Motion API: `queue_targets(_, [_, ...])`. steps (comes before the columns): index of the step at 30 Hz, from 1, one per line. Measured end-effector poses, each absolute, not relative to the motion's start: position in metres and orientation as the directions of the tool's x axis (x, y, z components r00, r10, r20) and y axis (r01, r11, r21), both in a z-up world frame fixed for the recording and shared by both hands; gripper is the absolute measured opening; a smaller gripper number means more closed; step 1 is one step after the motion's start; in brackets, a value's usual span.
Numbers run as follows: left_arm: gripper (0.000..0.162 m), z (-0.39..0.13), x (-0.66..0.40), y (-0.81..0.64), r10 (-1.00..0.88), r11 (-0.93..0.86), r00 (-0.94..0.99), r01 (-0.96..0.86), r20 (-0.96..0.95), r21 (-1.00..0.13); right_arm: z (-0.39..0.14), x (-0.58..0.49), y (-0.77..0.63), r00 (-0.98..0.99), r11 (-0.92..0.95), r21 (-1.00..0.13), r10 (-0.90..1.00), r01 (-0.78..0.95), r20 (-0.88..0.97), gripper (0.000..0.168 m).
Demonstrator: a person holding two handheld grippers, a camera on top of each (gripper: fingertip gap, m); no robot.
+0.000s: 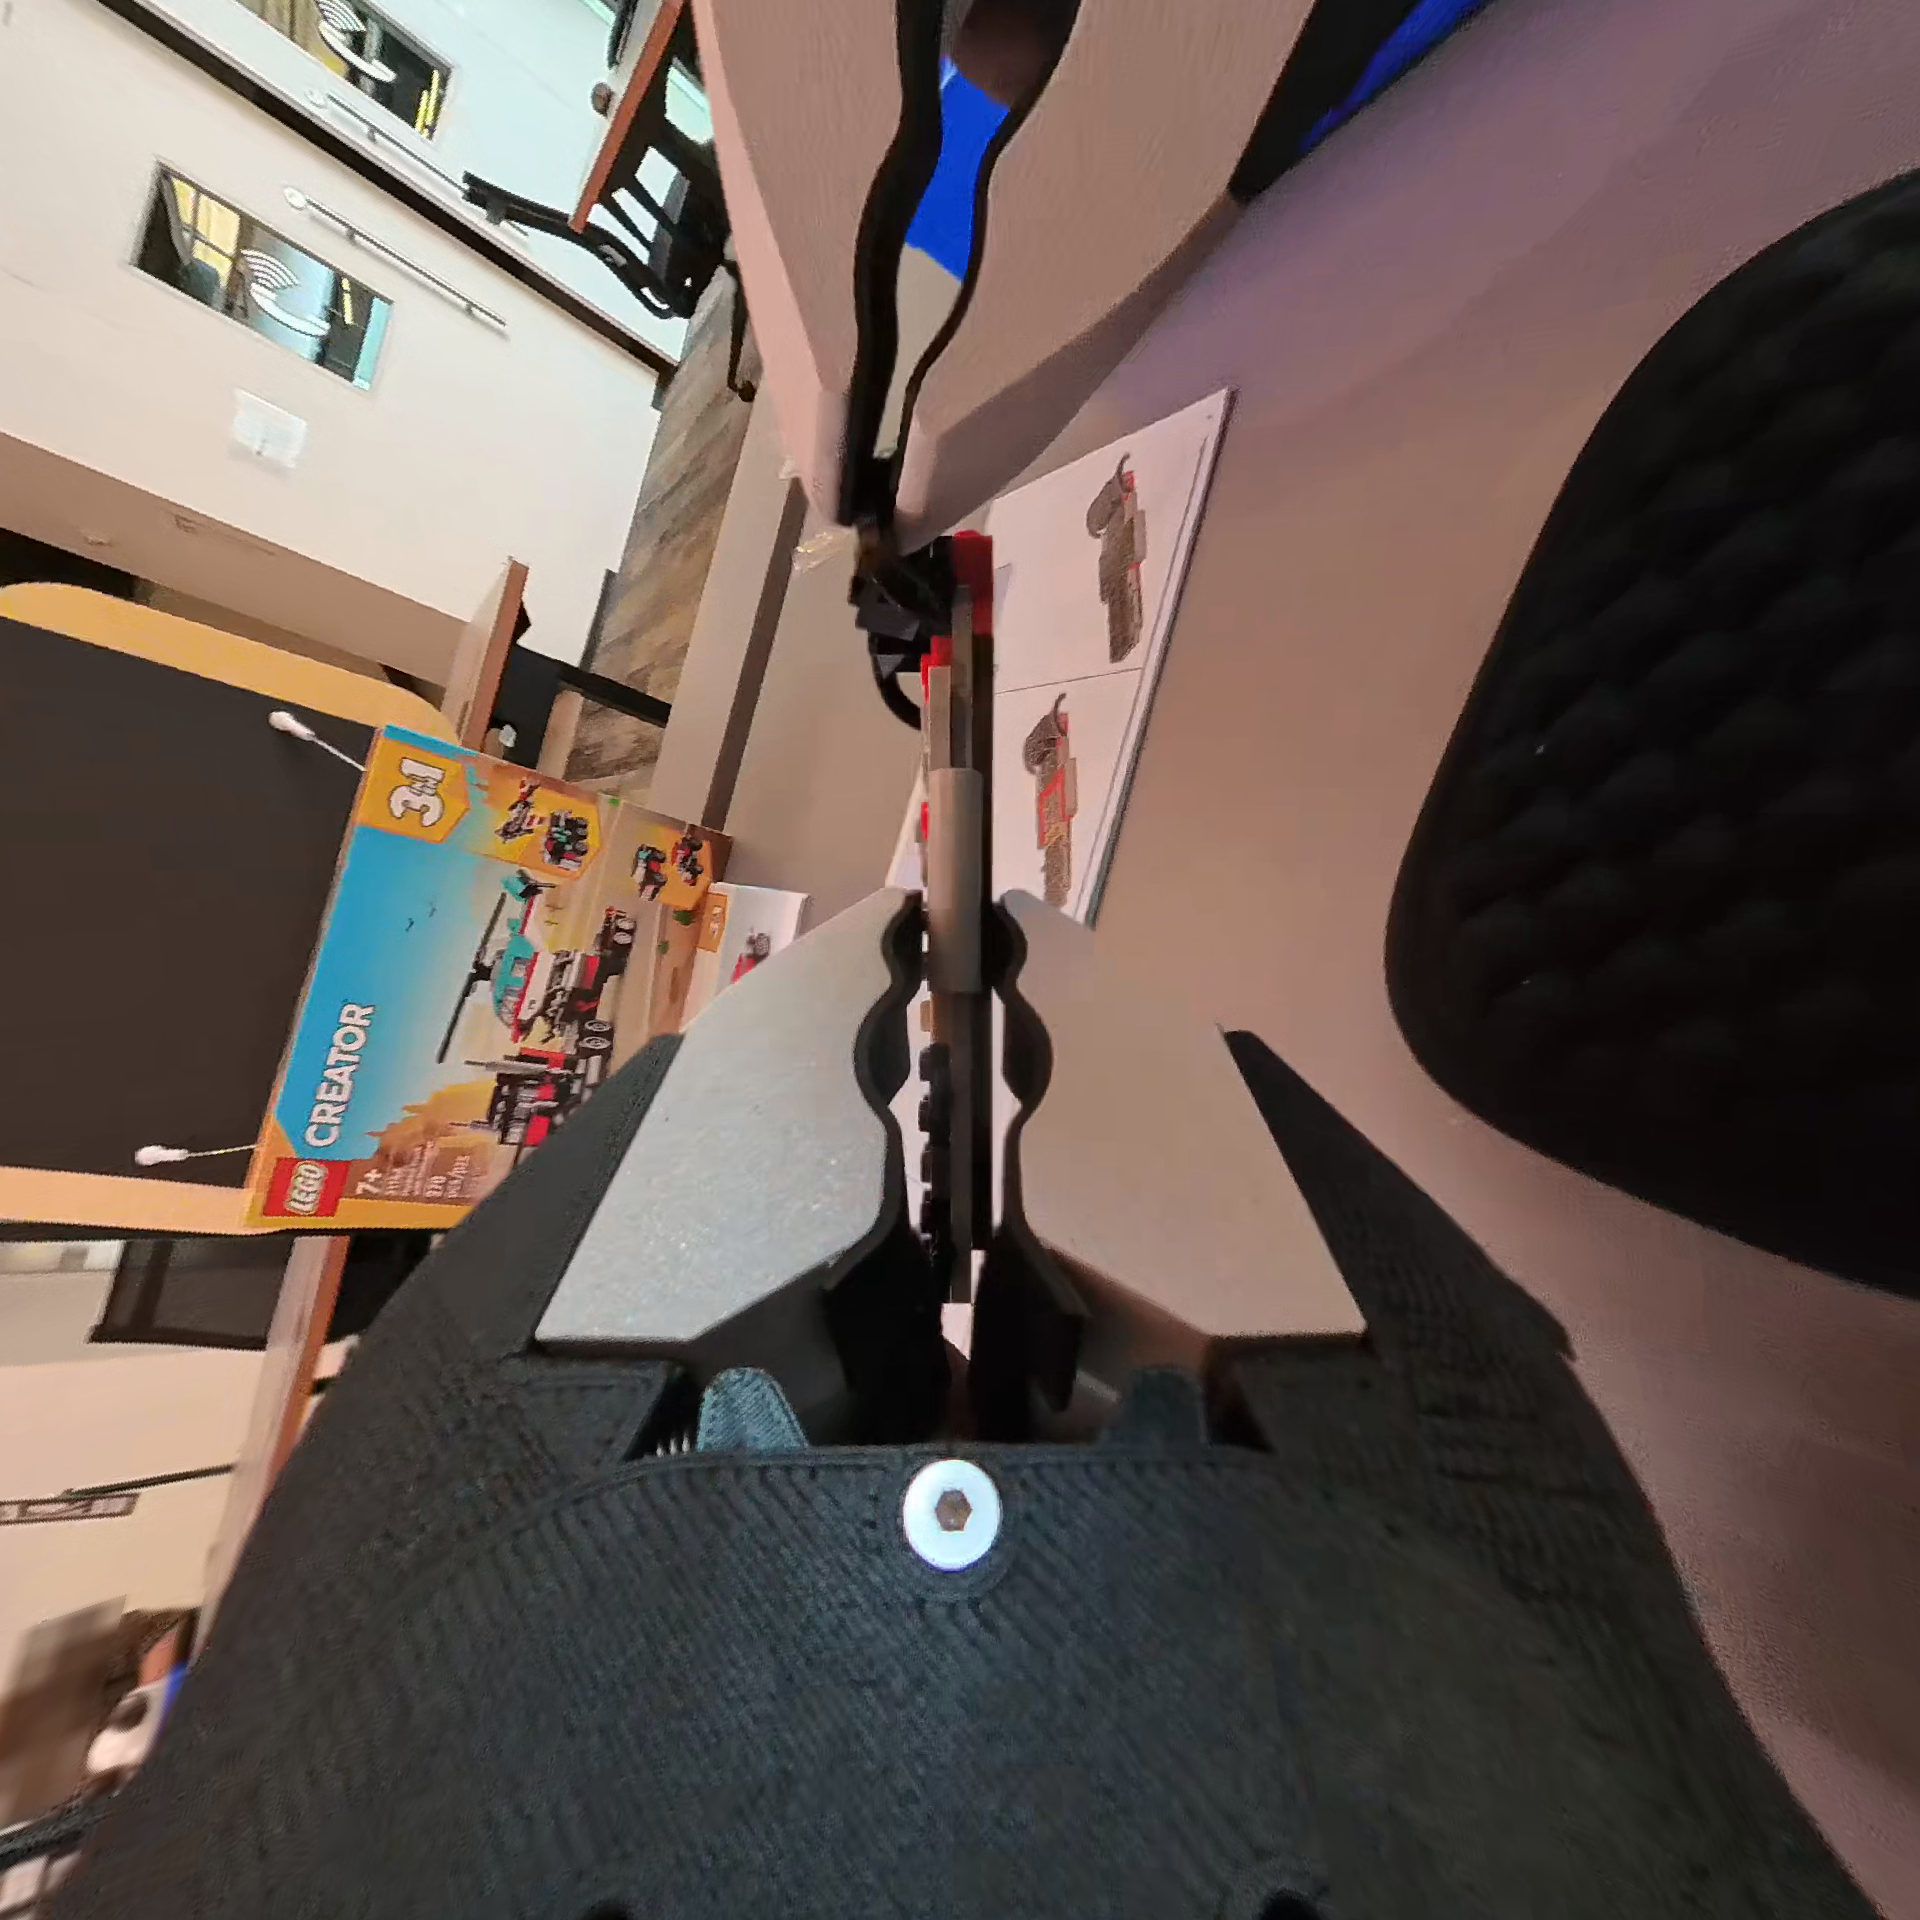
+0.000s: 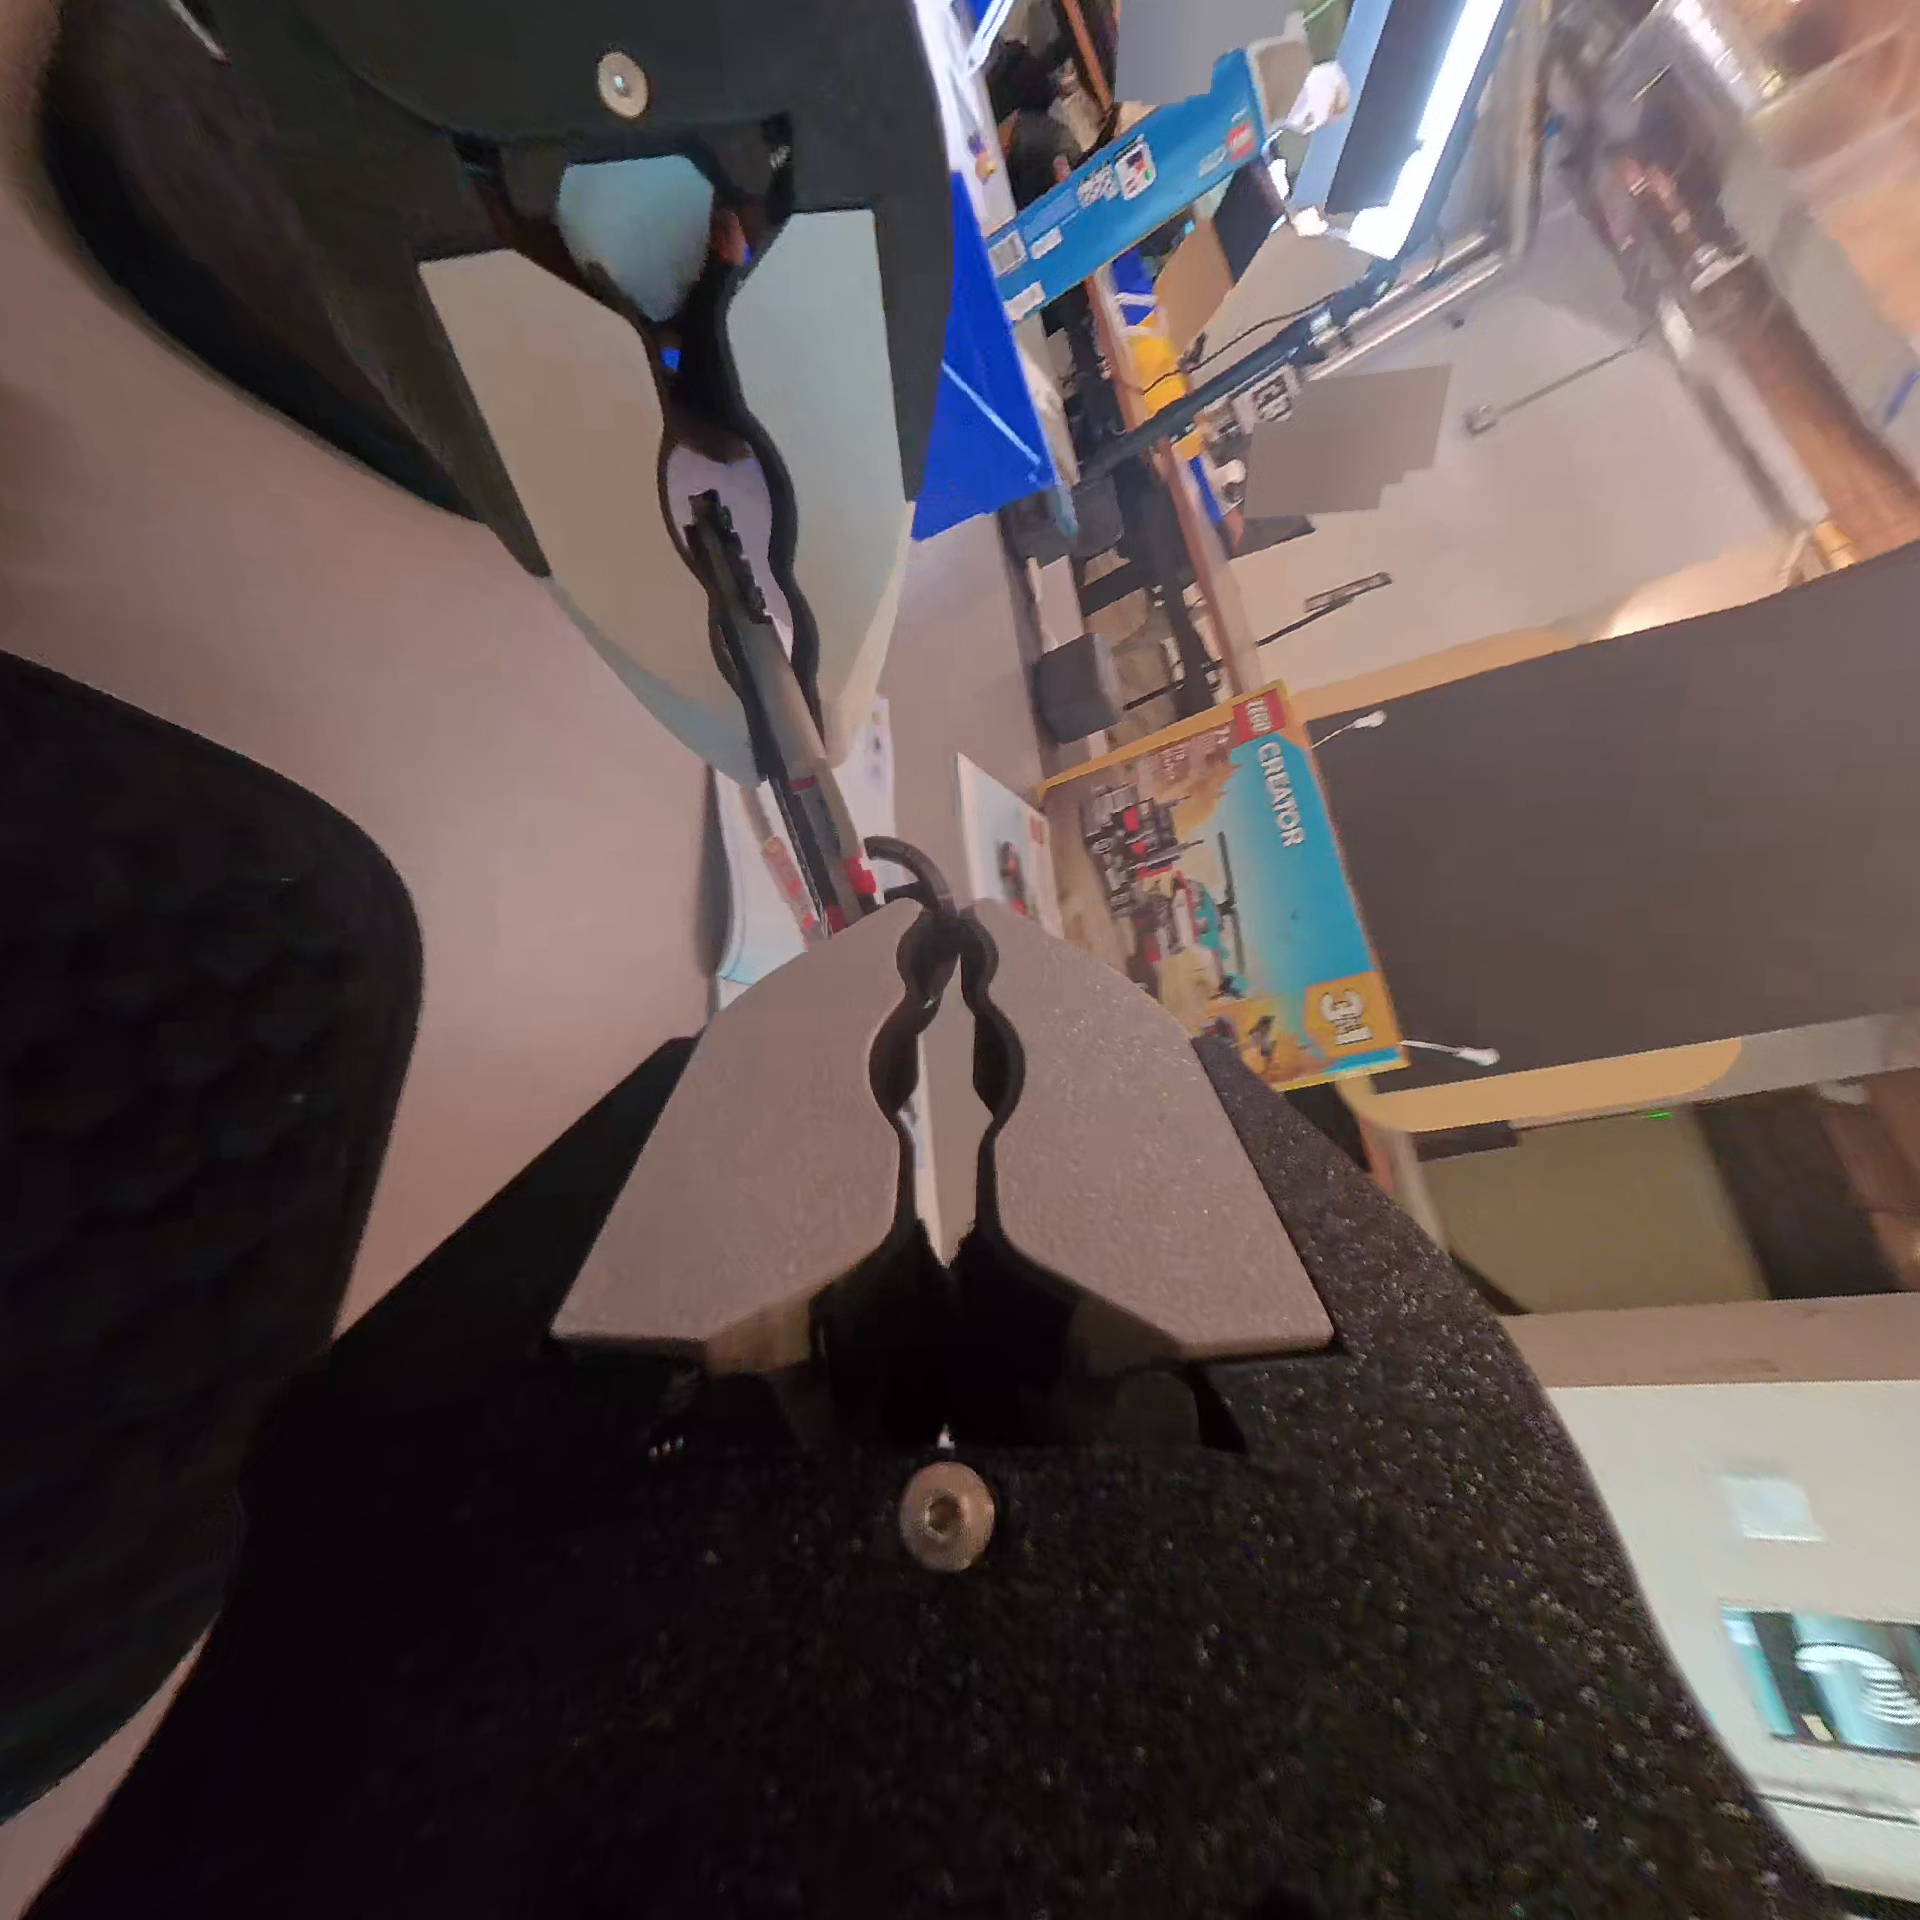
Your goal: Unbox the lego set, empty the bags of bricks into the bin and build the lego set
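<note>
The left tongs point(image 1: 961, 925) are clamped on a long, thin lego assembly point(image 1: 956, 831) of grey, black and red bricks, which passes between the fingers and sticks out in front of them. The right tongs point(image 2: 945, 920) are pressed together on a small black curved part point(image 2: 914, 868) at the far end of the same assembly. The two tongs face each other, and the assembly is held in the air between them, above the pale bench point(image 1: 1299, 727).

Only the left wrist view shows the open instruction booklet point(image 1: 1112, 644), which lies flat on the bench just behind the assembly. Only the right wrist view shows a second, blue lego box point(image 2: 1122, 177) standing farther away, and a blue sheet point(image 2: 977, 416) behind the left tongs. Both views show the lego set's box point(image 1: 468, 977), standing upright near the far edge of the bench against a dark board point(image 1: 156, 894).

A black padded mat point(image 1: 1683, 831) is cut off by the picture edge in both views. Where exactly the black part joins the assembly is hard to see. I cannot tell whether the box is open.
</note>
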State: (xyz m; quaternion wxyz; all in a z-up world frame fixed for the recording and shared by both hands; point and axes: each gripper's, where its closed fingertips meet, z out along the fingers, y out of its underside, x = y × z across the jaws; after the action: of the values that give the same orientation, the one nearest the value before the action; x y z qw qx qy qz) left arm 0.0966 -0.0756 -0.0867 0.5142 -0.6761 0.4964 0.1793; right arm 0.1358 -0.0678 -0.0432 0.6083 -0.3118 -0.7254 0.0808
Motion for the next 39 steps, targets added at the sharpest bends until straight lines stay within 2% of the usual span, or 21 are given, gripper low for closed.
queue_targets(5, [0.012, -0.088, 0.099, -0.077, -0.474, 0.014, 0.444, -0.86, -0.76, -0.511, -0.047, 0.139, -0.065, -0.123, 0.739, -0.513, 0.615, 0.437, 0.779, 0.005])
queue_targets(14, [0.012, -0.093, 0.099, -0.072, -0.466, -0.001, 0.389, -0.899, -0.795, -0.439, -0.06, 0.136, -0.058, -0.268, 0.753, -0.312, 0.538, 0.58, 0.799, 0.006])
queue_targets(39, [0.012, -0.094, 0.101, -0.065, -0.467, 0.017, 0.393, -0.891, -0.792, -0.453, -0.057, 0.132, -0.06, -0.281, 0.731, -0.358, 0.593, 0.582, 0.754, 0.013])
